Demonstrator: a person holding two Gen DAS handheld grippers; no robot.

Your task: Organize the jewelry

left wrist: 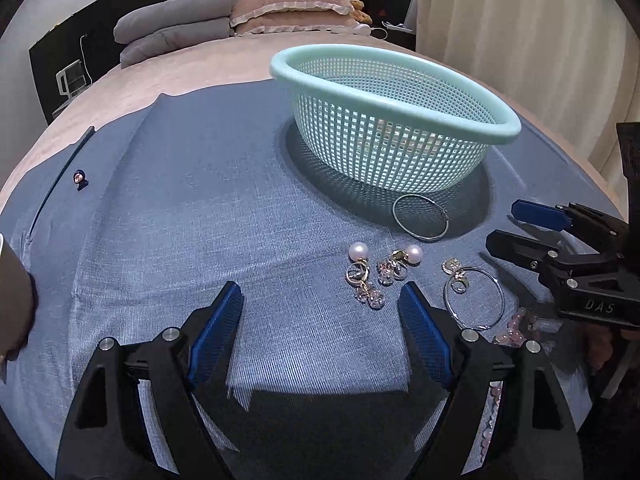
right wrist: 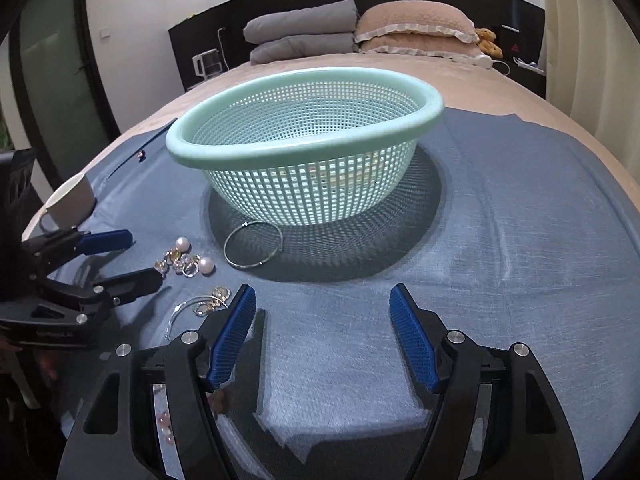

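Note:
A mint green mesh basket (left wrist: 496, 126) (right wrist: 248, 152) stands on a blue cloth. In front of it lie a silver hoop (left wrist: 420, 216) (right wrist: 253, 250), two pearl earrings with crystal charms (left wrist: 380, 268) (right wrist: 188, 260), a second hoop with a charm (left wrist: 474, 296) (right wrist: 200, 306) and a pink bead string (left wrist: 514, 330) (right wrist: 166, 426). My left gripper (left wrist: 320, 300) (right wrist: 124, 256) is open and empty, just left of the earrings. My right gripper (right wrist: 322, 300) (left wrist: 504, 224) is open and empty, right of the jewelry.
A white cup (right wrist: 72, 200) stands at the cloth's left edge. A small dark charm (left wrist: 80, 179) lies far left on the cloth. Folded grey blankets (right wrist: 304, 32) and pink pillows (right wrist: 416, 28) lie at the head of the bed. Curtains (left wrist: 520, 40) hang on the right.

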